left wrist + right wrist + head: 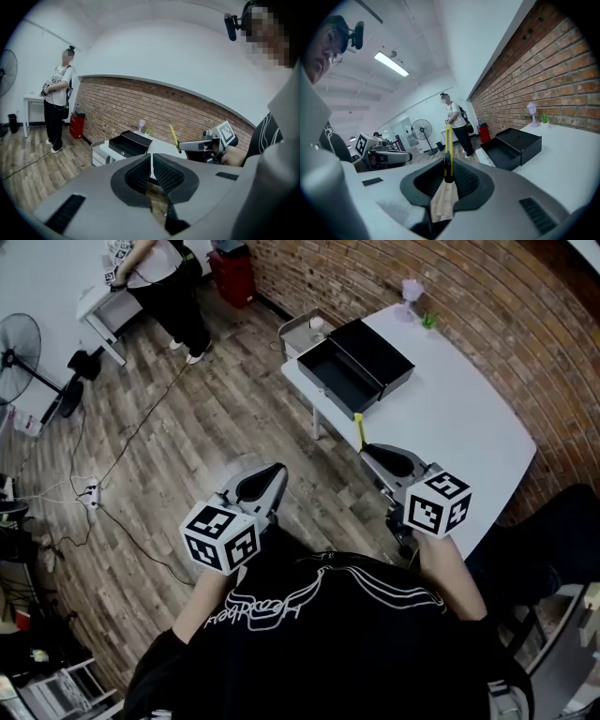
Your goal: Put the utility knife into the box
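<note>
The utility knife (447,140) is a thin yellow stick with a dark lower end. It stands upright between the pads of my right gripper (448,172), which is shut on it. In the head view the knife (359,430) pokes out of the right gripper (367,448) over the near edge of the white table (469,418). The black box (352,367) lies open on the table's far left part, some way ahead of the knife. My left gripper (272,472) hovers over the wooden floor, left of the table. Its jaws (151,161) are shut with nothing between them.
A person (169,282) stands at the far left by a white desk. A floor fan (19,352), cables and a power strip (91,493) lie on the floor to the left. A white drawer unit (300,332) stands beside the table. A small purple ornament (411,292) stands by the brick wall.
</note>
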The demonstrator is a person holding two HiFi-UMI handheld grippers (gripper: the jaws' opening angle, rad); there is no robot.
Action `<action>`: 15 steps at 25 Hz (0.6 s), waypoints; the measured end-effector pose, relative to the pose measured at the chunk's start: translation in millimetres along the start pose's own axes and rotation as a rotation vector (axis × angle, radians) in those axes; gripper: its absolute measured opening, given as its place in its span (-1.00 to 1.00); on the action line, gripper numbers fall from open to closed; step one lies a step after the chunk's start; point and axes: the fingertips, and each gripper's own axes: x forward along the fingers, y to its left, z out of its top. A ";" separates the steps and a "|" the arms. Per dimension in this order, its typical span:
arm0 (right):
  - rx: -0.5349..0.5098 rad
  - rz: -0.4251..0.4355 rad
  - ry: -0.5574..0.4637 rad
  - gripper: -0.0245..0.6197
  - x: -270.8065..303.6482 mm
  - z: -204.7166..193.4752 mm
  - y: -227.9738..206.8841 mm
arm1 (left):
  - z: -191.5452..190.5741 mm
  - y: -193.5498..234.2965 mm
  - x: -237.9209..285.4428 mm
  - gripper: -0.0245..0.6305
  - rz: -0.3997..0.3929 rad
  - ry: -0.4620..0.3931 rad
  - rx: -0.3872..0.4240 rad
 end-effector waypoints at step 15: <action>0.058 -0.304 0.047 -0.73 103.3 55.6 -93.3 | 81.8 117.6 123.8 -0.81 -0.279 0.127 0.064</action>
